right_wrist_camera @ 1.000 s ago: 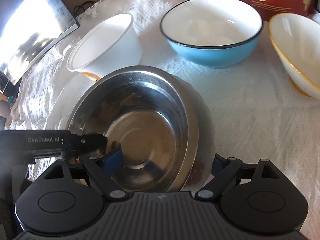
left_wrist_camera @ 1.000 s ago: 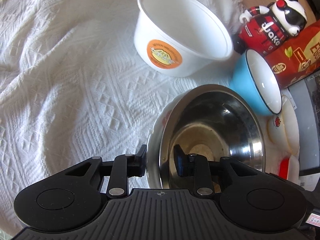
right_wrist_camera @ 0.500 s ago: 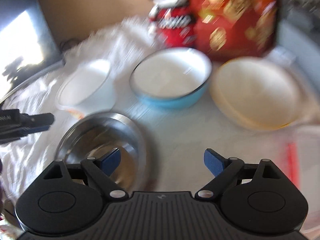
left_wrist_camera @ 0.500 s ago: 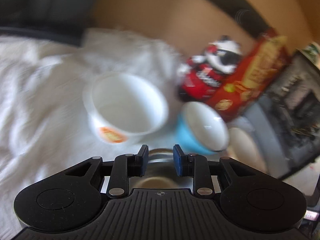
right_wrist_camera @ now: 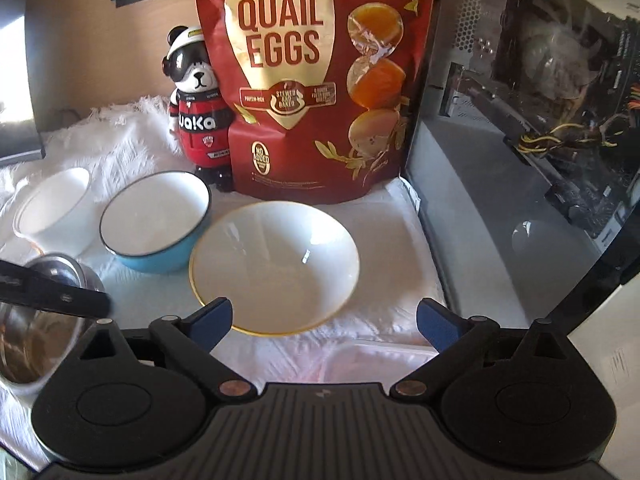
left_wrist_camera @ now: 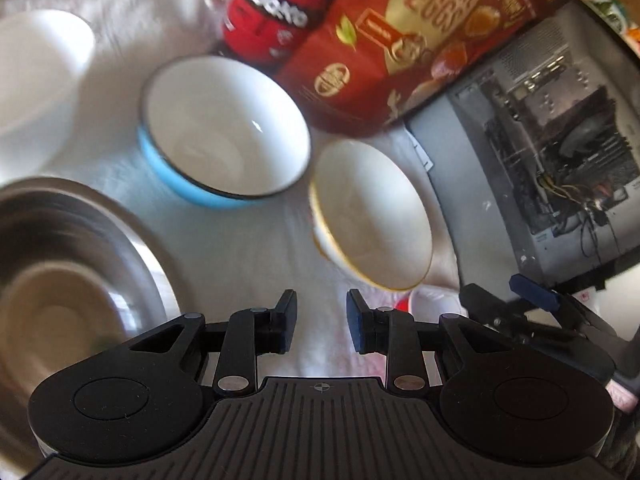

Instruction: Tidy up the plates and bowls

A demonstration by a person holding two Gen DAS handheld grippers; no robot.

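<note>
A steel bowl (left_wrist_camera: 60,264) sits on a white plate at the left, also in the right wrist view (right_wrist_camera: 36,328). A blue bowl (left_wrist_camera: 224,132) (right_wrist_camera: 156,222) stands behind it. A cream bowl with a yellow rim (left_wrist_camera: 372,212) (right_wrist_camera: 274,266) is right of it. A white tub (left_wrist_camera: 36,76) (right_wrist_camera: 54,210) is at the far left. My left gripper (left_wrist_camera: 320,322) is part open and empty, above the cloth between the steel and cream bowls. My right gripper (right_wrist_camera: 324,322) is wide open and empty, just before the cream bowl; it also shows in the left wrist view (left_wrist_camera: 532,298).
A red quail-egg bag (right_wrist_camera: 316,80) and a panda figure (right_wrist_camera: 198,108) stand at the back. An open computer case (right_wrist_camera: 540,120) walls the right side. A clear container with red on it (right_wrist_camera: 360,360) lies under my right gripper. A white knitted cloth (right_wrist_camera: 120,140) covers the table.
Both grippers let go of the steel bowl and pulled back and to the right. The steel bowl now rests at the left. The right jaws have opened wide.
</note>
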